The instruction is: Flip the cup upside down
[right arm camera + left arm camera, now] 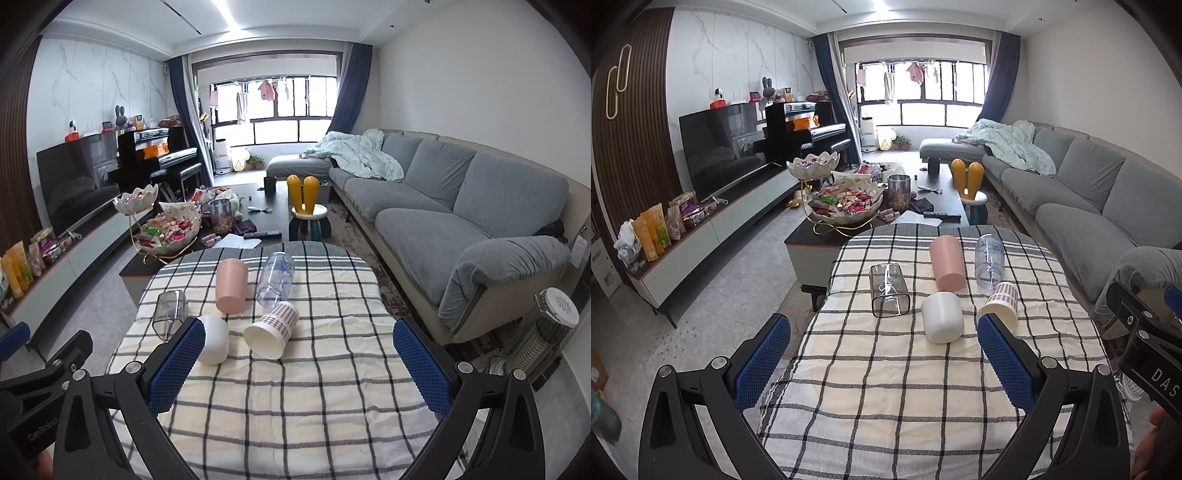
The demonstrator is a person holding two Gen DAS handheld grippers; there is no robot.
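Observation:
Several cups lie on their sides on the checked tablecloth (905,398): a clear square cup (888,290), a pink cup (947,263), a clear plastic cup (989,258), a white cup (942,316) and a plaid paper cup (1001,302). In the right wrist view they show too: clear square (170,314), pink (231,285), clear plastic (277,278), white (213,339), plaid (271,329). My left gripper (884,354) is open and empty, short of the white cup. My right gripper (299,363) is open and empty, short of the plaid cup.
A coffee table (827,236) with a snack bowl stand (846,206) stands beyond the cloth. A grey sofa (461,221) runs along the right. A TV cabinet (701,229) lines the left wall. A heater (546,332) stands at the right.

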